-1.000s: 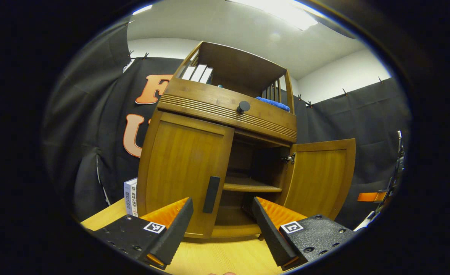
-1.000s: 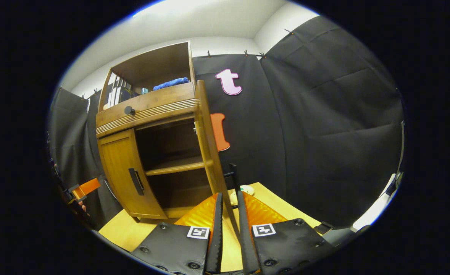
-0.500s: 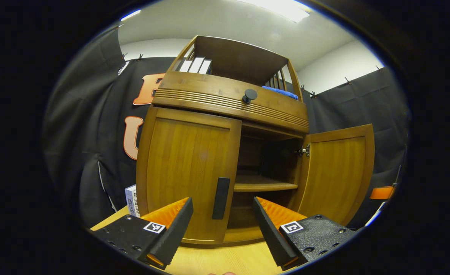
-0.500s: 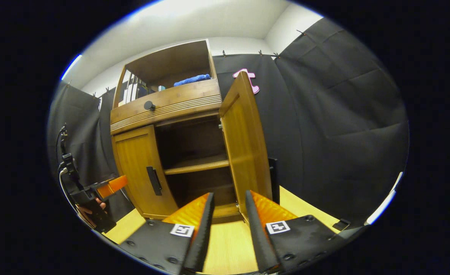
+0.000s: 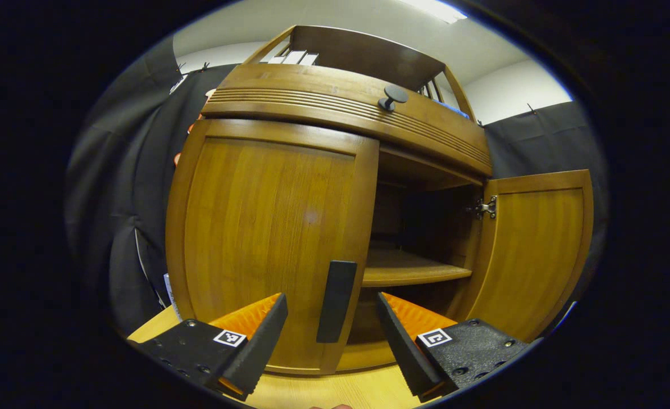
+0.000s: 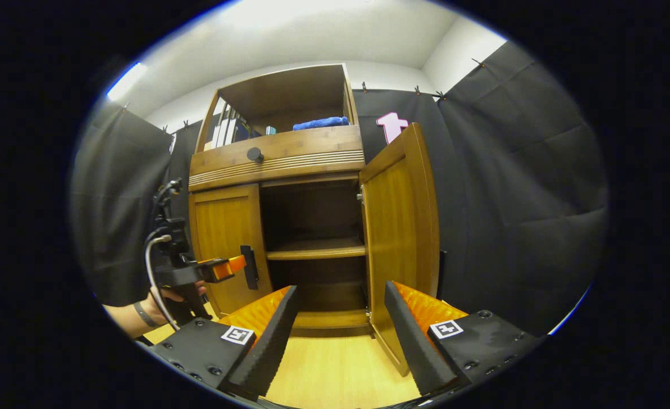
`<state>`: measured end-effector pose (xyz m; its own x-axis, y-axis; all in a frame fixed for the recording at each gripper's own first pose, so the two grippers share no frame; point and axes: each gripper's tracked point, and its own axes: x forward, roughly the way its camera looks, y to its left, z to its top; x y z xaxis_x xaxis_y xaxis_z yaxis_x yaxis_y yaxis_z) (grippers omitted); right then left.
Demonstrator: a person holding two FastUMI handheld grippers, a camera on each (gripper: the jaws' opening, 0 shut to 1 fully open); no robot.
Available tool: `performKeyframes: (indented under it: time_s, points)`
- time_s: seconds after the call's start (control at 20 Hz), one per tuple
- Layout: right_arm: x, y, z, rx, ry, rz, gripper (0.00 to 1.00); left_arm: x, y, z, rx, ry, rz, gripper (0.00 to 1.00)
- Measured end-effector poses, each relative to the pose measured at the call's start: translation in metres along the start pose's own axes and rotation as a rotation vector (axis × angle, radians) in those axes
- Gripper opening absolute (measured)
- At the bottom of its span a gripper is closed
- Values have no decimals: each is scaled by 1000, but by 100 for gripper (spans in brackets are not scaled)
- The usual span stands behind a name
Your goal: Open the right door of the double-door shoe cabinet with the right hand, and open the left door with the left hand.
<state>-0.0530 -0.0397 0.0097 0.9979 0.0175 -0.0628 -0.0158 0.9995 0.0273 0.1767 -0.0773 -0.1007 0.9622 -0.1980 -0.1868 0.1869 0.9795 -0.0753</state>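
The wooden double-door shoe cabinet (image 6: 278, 165) stands upright on the worktop (image 6: 335, 375). Its right door (image 6: 400, 227) is swung wide open, baring a dark interior with one shelf (image 6: 315, 249). The left door (image 5: 272, 238) is closed flush, with a dark vertical handle (image 5: 336, 301) at its inner edge.

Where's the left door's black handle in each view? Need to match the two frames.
Left gripper view: the black handle stands low at centre, on the shut left door's right edge, between the left tongs.
Right gripper view: handle sits left of centre, lower half, just right of the left tongs reaching for it.
Shared landmark: the round black drawer knob above the doors.
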Motion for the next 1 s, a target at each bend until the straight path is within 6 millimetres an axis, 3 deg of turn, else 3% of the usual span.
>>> performKeyframes:
  time_s: [0.05,0.1,0.35,0.4,0.55,0.65,0.7,0.75,0.9,1.0]
  points:
    - [-1,7,-7,11,10,10,97,7,-1,-1,-1,-4,3,92]
    - [-2,12,-13,13,24,18,97,18,-1,-2,7,-8,7,95]
    - [-9,8,-21,13,51,6,97,43,9,-9,118,-20,73,87]
    - [-9,6,-22,14,52,-1,97,44,10,-11,119,-17,70,92]
    - [-9,-5,-20,18,49,-30,97,53,13,-17,102,-7,64,70]
    - [-10,-8,-20,23,51,-34,97,54,12,-19,84,-9,47,75]
    - [-10,-9,-21,23,53,-36,97,58,-4,-25,52,3,-32,75]
    - [-10,-11,-22,21,58,-35,97,47,-5,-25,43,20,-9,64]
    - [-8,-7,-26,15,74,-18,97,51,-4,-25,104,24,-9,29]
    - [-7,-2,-29,8,81,-2,97,43,-4,-25,111,22,-16,29]
